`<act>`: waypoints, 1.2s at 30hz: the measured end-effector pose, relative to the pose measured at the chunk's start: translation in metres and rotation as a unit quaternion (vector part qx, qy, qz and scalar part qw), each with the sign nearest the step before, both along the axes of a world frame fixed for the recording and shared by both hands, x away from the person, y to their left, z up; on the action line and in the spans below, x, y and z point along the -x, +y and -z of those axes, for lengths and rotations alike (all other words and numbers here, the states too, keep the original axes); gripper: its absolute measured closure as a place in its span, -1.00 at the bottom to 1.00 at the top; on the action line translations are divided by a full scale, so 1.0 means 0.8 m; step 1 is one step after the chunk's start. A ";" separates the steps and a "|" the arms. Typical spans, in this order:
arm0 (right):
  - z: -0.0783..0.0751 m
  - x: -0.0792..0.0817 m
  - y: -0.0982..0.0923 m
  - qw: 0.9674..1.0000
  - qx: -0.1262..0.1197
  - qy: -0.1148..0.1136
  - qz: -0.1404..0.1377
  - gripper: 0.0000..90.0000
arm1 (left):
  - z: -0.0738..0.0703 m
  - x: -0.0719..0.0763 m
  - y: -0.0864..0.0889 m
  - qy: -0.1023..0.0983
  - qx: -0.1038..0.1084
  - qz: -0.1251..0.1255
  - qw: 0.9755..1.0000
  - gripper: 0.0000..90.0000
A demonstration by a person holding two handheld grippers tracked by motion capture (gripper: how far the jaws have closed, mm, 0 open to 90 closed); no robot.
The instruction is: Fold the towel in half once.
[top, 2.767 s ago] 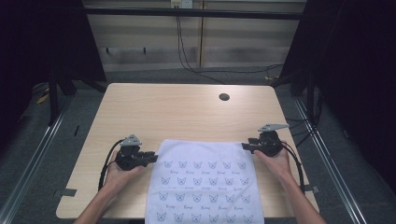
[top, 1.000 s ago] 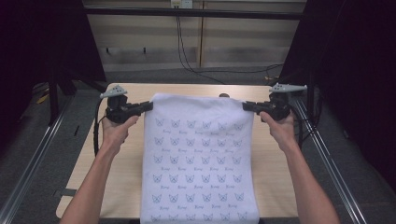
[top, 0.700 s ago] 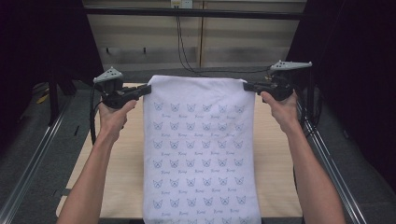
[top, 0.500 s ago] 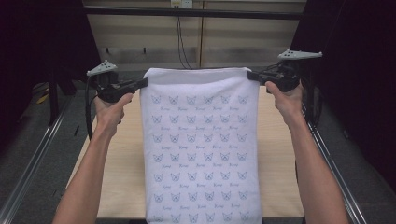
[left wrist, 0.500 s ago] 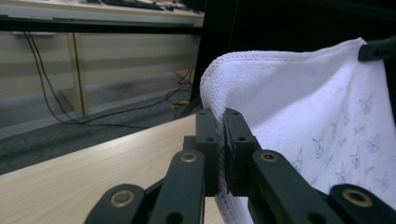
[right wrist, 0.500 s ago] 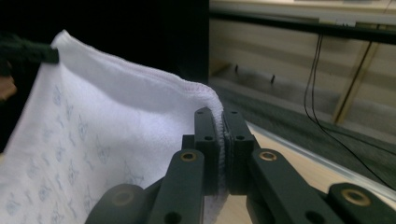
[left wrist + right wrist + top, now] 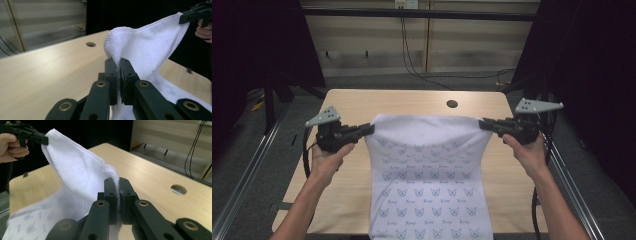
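Both hands have dropped and come back toward the person since the earlier frames; the towel [image 7: 429,175] was held high and taut, now its top edge sags between the grippers and hangs low over the table [image 7: 412,100]. Left gripper [image 7: 371,129] has jaws pinched together on the towel's top left corner; its own view shows the hem clamped between the pads [image 7: 119,75]. Right gripper [image 7: 482,123] is likewise clamped on the top right corner, hem seen between its jaws [image 7: 118,195]. The towel drapes from both corners, with its lower part running over the near table edge and out of the high view. The far half of the table is bare apart from a cable hole [image 7: 452,104]. Looks like the lay-down phase: the cloth is being lowered flat. Slack in the top edge could leave a crease, so the corners likely need pulling apart before release.
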State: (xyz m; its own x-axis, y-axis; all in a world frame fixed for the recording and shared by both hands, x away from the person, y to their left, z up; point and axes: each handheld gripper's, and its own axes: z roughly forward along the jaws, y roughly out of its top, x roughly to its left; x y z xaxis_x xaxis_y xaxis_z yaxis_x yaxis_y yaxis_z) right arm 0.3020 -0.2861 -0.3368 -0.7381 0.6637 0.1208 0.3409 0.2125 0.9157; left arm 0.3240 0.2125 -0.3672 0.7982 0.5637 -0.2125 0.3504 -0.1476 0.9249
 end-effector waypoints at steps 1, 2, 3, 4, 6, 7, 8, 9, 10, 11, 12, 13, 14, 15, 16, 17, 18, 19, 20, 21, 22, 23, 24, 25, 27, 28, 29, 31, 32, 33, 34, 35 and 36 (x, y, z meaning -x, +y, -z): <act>0.003 0.008 -0.002 1.000 -0.002 0.003 -0.002 0.93 | 0.006 0.009 0.000 0.003 -0.001 0.006 1.000 0.92; 0.008 0.018 -0.006 1.000 -0.003 0.007 -0.005 0.93 | 0.011 0.020 0.000 0.009 -0.008 0.006 1.000 0.92; 0.022 0.040 -0.011 1.000 -0.007 0.020 -0.014 0.93 | 0.018 0.030 0.000 0.016 -0.006 0.015 1.000 0.92; 0.022 0.040 -0.011 1.000 -0.007 0.020 -0.014 0.93 | 0.026 0.041 0.000 0.020 -0.010 0.022 1.000 0.92; 0.040 0.063 -0.012 0.999 -0.001 0.035 -0.021 0.93 | 0.045 0.061 0.000 0.041 -0.009 0.031 0.999 0.92; 0.052 0.073 -0.012 0.999 0.003 0.048 -0.023 0.93 | 0.056 0.071 -0.001 0.054 -0.013 0.034 0.998 0.92; 0.065 0.082 -0.011 0.998 0.008 0.062 -0.026 0.93 | 0.067 0.080 -0.004 0.064 -0.025 0.039 0.997 0.92; 0.078 0.090 -0.009 0.996 0.016 0.079 -0.032 0.92 | 0.079 0.088 -0.007 0.076 -0.033 0.049 0.995 0.92; 0.105 0.105 -0.002 0.992 0.043 0.110 -0.038 0.92 | 0.091 0.095 -0.011 0.088 -0.045 0.055 0.994 0.92; 0.105 0.105 -0.002 0.992 0.043 0.110 -0.038 0.92 | 0.101 0.100 -0.014 0.099 -0.055 0.060 0.992 0.92; 0.130 0.117 0.002 0.988 0.059 0.136 -0.044 0.92 | 0.110 0.104 -0.017 0.113 -0.065 0.068 0.989 0.92; 0.130 0.117 0.002 0.988 0.059 0.136 -0.044 0.92 | 0.117 0.107 -0.020 0.121 -0.077 0.071 0.987 0.92; 0.140 0.121 0.002 0.986 0.063 0.146 -0.045 0.92 | 0.123 0.110 -0.021 0.127 -0.087 0.076 0.985 0.92; 0.150 0.124 0.002 0.985 0.061 0.158 -0.046 0.92 | 0.129 0.114 -0.022 0.128 -0.093 0.069 0.985 0.92; 0.158 0.126 0.001 0.983 0.064 0.168 -0.046 0.93 | 0.135 0.117 -0.021 0.137 -0.094 0.069 0.984 0.92; 0.165 0.127 0.002 0.981 0.068 0.179 -0.044 0.92 | 0.141 0.119 -0.021 0.153 -0.097 0.075 0.981 0.92; 0.173 0.128 0.003 0.978 0.081 0.189 -0.044 0.92 | 0.144 0.121 -0.022 0.154 -0.102 0.076 0.980 0.92; 0.175 0.128 0.003 0.976 0.086 0.194 -0.045 0.92 | 0.145 0.122 -0.024 0.150 -0.117 0.084 0.978 0.92; 0.178 0.128 0.003 0.975 0.082 0.200 -0.045 0.92 | 0.149 0.121 -0.027 0.150 -0.130 0.084 0.976 0.92; 0.180 0.126 0.004 0.975 0.080 0.200 -0.048 0.92 | 0.150 0.120 -0.028 0.151 -0.139 0.080 0.975 0.92; 0.180 0.127 0.006 0.973 0.085 0.208 -0.045 0.93 | 0.152 0.118 -0.029 0.147 -0.149 0.079 0.975 0.92; 0.183 0.126 0.008 0.973 0.094 0.206 -0.048 0.92 | 0.152 0.116 -0.030 0.142 -0.158 0.075 0.974 0.92; 0.185 0.126 0.011 0.972 0.098 0.209 -0.049 0.92 | 0.153 0.113 -0.030 0.142 -0.158 0.070 0.975 0.92; 0.186 0.126 0.012 0.971 0.104 0.212 -0.048 0.93 | 0.155 0.109 -0.029 0.149 -0.160 0.067 0.973 0.92; 0.191 0.124 0.016 0.969 0.106 0.218 -0.051 0.93 | 0.158 0.106 -0.029 0.153 -0.165 0.060 0.972 0.92; 0.192 0.124 0.018 0.967 0.113 0.223 -0.051 0.93 | 0.159 0.104 -0.029 0.157 -0.163 0.061 0.972 0.92; 0.193 0.122 0.020 0.967 0.112 0.223 -0.052 0.93 | 0.160 0.104 -0.030 0.155 -0.168 0.060 0.972 0.93; 0.194 0.119 0.023 0.967 0.115 0.223 -0.048 0.93 | 0.161 0.099 -0.032 0.152 -0.169 0.058 0.972 0.93; 0.194 0.115 0.023 0.967 0.114 0.224 -0.045 0.93 | 0.161 0.096 -0.032 0.152 -0.168 0.054 0.973 0.93; 0.195 0.112 0.024 0.967 0.114 0.223 -0.041 0.93 | 0.162 0.091 -0.032 0.152 -0.166 0.051 0.973 0.93; 0.195 0.108 0.023 0.968 0.115 0.222 -0.035 0.93 | 0.163 0.087 -0.031 0.151 -0.165 0.047 0.973 0.93; 0.195 0.105 0.023 0.969 0.113 0.220 -0.031 0.93 | 0.163 0.078 -0.031 0.151 -0.162 0.042 0.974 0.93; 0.195 0.099 0.023 0.969 0.117 0.217 -0.024 0.93 | 0.163 0.073 -0.031 0.148 -0.164 0.036 0.975 0.93</act>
